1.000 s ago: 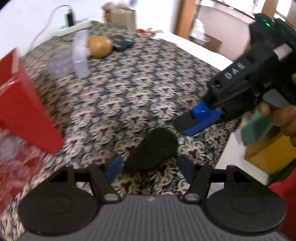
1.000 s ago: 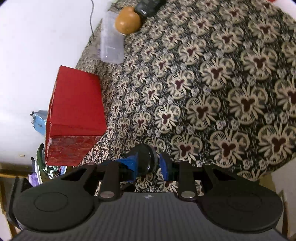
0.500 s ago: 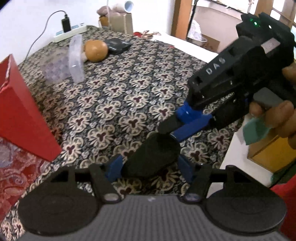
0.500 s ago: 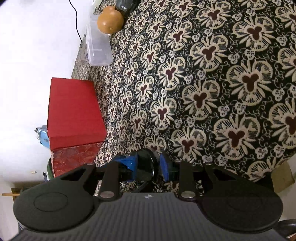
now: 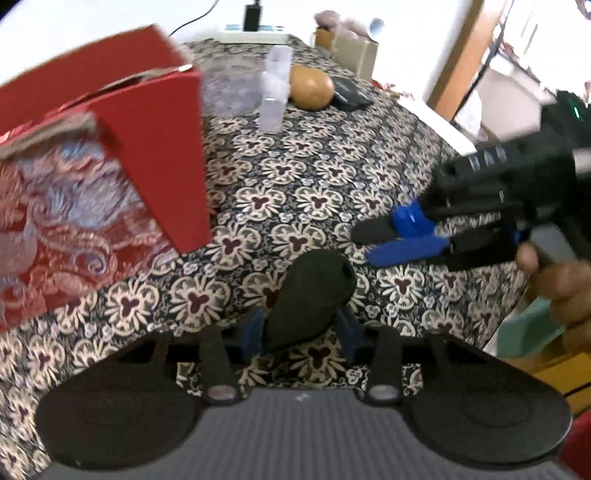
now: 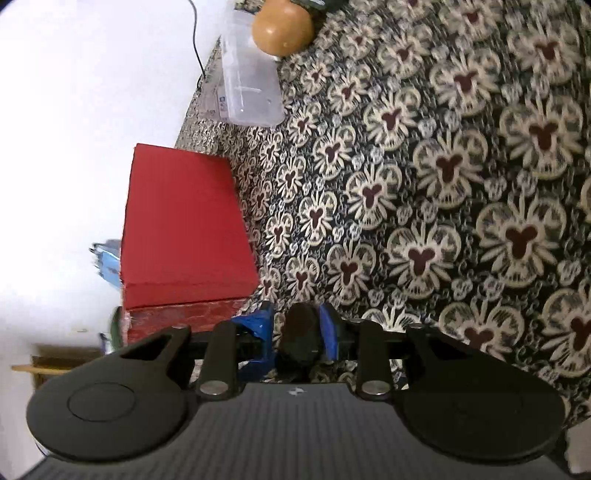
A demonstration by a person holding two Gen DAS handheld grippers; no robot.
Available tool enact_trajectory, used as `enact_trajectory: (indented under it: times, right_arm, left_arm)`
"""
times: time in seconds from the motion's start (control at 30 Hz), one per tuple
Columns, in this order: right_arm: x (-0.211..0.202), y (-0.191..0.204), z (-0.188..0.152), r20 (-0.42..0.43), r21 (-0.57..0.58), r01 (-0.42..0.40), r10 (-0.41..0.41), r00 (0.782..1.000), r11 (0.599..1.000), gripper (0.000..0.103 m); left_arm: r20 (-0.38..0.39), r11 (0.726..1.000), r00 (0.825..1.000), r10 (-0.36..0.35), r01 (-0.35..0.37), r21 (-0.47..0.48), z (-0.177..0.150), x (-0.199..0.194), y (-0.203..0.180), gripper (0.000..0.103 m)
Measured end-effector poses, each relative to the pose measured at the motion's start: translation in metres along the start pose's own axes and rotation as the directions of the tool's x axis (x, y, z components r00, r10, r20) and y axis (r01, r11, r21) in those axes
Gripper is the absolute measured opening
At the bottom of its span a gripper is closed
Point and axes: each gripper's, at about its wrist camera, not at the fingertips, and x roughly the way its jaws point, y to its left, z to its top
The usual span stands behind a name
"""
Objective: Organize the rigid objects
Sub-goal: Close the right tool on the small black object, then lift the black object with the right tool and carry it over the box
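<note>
A black oval object [image 5: 310, 291] lies on the patterned tablecloth [image 5: 295, 177], between the blue fingers of my left gripper [image 5: 299, 328]. Its jaws are closing and both pads meet the object's sides. My right gripper [image 5: 391, 240], held by a hand [image 5: 565, 284], hovers just right of the object. In the right wrist view the right gripper [image 6: 297, 328] is shut on a small dark object [image 6: 299, 332] that I cannot identify. A red box [image 5: 155, 147] with a patterned lining stands close on the left and also shows as the red box [image 6: 184, 221].
At the back stand a clear plastic container [image 5: 273, 92], a brown round thing [image 5: 310, 86], a flat black item [image 5: 347, 94], a power strip [image 5: 255, 35] and a cardboard box [image 5: 354, 51]. The table's edge [image 5: 458, 147] runs along the right.
The left jaws have narrowed onto the black oval object. The left view has rolled, and the red box looms larger. The right gripper drew back to the right from the object.
</note>
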Motion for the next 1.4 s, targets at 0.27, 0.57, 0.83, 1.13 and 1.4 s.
enact_trajectory:
  times: [0.27, 0.57, 0.83, 1.13, 1.4]
  right_arm:
    - [0.015, -0.003, -0.01, -0.046, -0.003, 0.005, -0.006, 0.999, 1.0, 0.011]
    - [0.017, 0.008, -0.007, 0.008, -0.065, 0.04, -0.039, 0.999, 0.997, 0.013]
    - [0.03, 0.007, -0.004, -0.014, -0.074, -0.012, 0.011, 1.0, 0.997, 0.01]
    - [0.035, 0.006, -0.003, -0.03, -0.076, -0.052, 0.05, 0.998, 0.996, 0.014]
    - [0.025, 0.032, -0.012, -0.042, -0.155, -0.091, 0.086, 0.995, 0.984, 0.012]
  left_arm:
    - [-0.008, 0.992, 0.997, -0.074, 0.072, -0.103, -0.001, -0.002, 0.016, 0.0]
    - [0.06, 0.993, 0.995, -0.08, 0.074, 0.09, 0.013, -0.009, -0.01, 0.053]
    - [-0.009, 0.993, 1.0, -0.027, 0.028, 0.115, 0.014, 0.025, -0.012, 0.041]
    - [0.024, 0.996, 0.995, -0.094, 0.094, 0.009, 0.015, 0.011, 0.008, 0.042]
    - [0.084, 0.988, 0.984, -0.155, 0.153, 0.02, 0.022, -0.025, 0.004, 0.042]
